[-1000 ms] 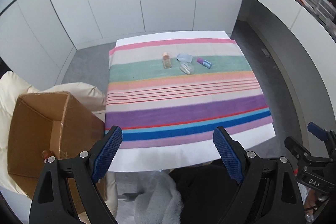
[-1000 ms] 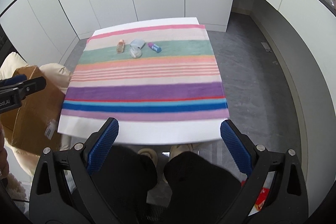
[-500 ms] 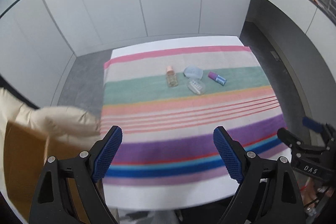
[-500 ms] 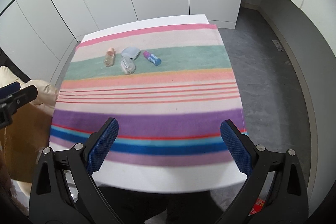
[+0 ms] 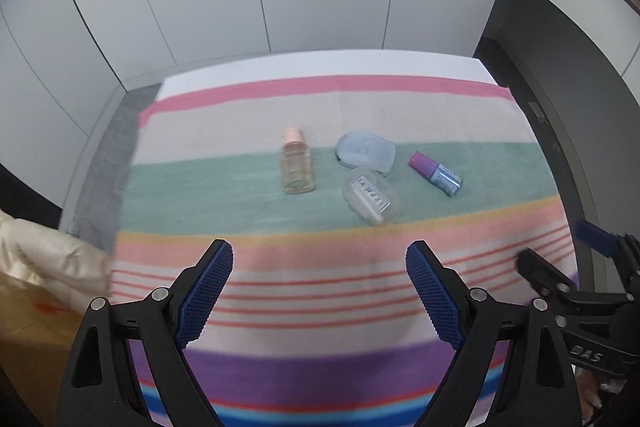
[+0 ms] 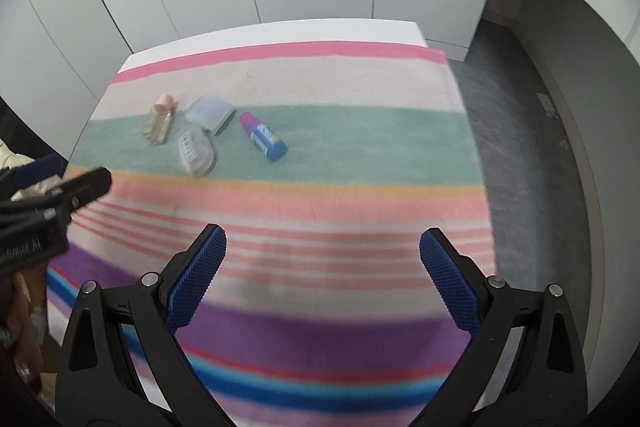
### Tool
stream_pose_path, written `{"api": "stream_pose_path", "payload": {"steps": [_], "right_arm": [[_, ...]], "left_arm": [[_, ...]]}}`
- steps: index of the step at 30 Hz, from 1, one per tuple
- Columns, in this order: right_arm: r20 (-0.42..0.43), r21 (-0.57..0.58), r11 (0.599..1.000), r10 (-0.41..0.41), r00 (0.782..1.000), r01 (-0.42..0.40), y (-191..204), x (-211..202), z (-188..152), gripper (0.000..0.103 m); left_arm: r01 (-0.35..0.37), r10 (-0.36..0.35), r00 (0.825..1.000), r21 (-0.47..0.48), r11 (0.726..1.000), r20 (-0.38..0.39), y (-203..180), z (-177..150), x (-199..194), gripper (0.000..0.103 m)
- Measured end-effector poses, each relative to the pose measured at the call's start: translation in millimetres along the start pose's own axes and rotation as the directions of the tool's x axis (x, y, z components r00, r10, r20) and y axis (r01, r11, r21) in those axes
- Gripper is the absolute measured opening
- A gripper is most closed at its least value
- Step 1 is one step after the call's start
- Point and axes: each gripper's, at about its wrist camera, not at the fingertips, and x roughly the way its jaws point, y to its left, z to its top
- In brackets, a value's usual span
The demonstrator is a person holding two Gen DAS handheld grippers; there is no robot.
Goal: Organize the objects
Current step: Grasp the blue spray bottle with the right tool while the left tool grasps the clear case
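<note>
Several small items lie on the green band of a striped cloth (image 5: 320, 267): a clear bottle with a pink cap (image 5: 297, 163) (image 6: 159, 119), a pale blue case (image 5: 365, 150) (image 6: 210, 111), a clear oval case (image 5: 371, 195) (image 6: 196, 150), and a blue tube with a purple cap (image 5: 436, 178) (image 6: 264, 137). My left gripper (image 5: 320, 287) is open and empty, above the cloth short of the items. My right gripper (image 6: 322, 279) is open and empty, further right and nearer the front edge. Each gripper shows at the edge of the other's view.
The cloth covers a white table (image 6: 280, 31) backed by white cabinet doors. A cardboard box (image 5: 28, 339) and cream fabric (image 5: 44, 255) sit left of the table. Grey floor (image 6: 532, 155) and a white counter run along the right.
Both grippers have moved forward over the table toward the items, which now look larger and closer. Both stayed open. The items have not moved.
</note>
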Motion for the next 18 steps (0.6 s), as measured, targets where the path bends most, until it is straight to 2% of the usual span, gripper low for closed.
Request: {"api": "stream_pose_path", "payload": {"steps": [3, 7, 10, 11, 12, 13, 14, 16, 18], "right_arm": [[0.011, -0.049, 0.999, 0.008, 1.0, -0.007, 8, 26, 17, 0.098], [0.003, -0.109, 0.994, 0.027, 1.0, -0.026, 21, 65, 37, 0.096], [0.016, -0.158, 0.987, 0.029, 0.999, -0.026, 33, 84, 45, 0.08], [0.026, -0.171, 0.985, 0.028, 0.999, -0.024, 36, 87, 46, 0.063], [0.034, -0.181, 0.983, 0.035, 0.999, -0.028, 38, 90, 47, 0.041], [0.031, -0.181, 0.982, 0.06, 0.998, -0.053, 39, 94, 47, 0.035], [0.055, -0.185, 0.982, 0.057, 0.997, -0.046, 40, 93, 47, 0.021], [0.062, -0.188, 0.98, 0.075, 0.995, -0.062, 37, 92, 43, 0.02], [0.075, -0.161, 0.986, 0.048, 0.996, -0.035, 29, 86, 37, 0.02]], "left_arm": [[0.006, -0.006, 0.999, -0.014, 1.0, -0.036, -7, 5, 22, 0.09], [0.036, -0.042, 0.996, -0.079, 0.996, -0.075, -5, 8, 40, 0.09], [0.024, -0.035, 0.994, -0.104, 0.994, -0.102, -4, 10, 51, 0.089], [0.022, -0.034, 0.994, -0.113, 0.993, -0.106, -4, 11, 53, 0.089], [0.018, -0.032, 0.993, -0.118, 0.993, -0.11, -3, 12, 55, 0.089], [0.02, -0.035, 0.993, -0.124, 0.992, -0.114, -3, 13, 57, 0.089], [0.025, -0.04, 0.992, -0.128, 0.991, -0.119, -3, 15, 59, 0.089], [0.028, -0.045, 0.991, -0.131, 0.991, -0.127, -4, 17, 62, 0.09], [0.035, -0.052, 0.991, -0.132, 0.991, -0.127, -11, 20, 67, 0.09]]}}
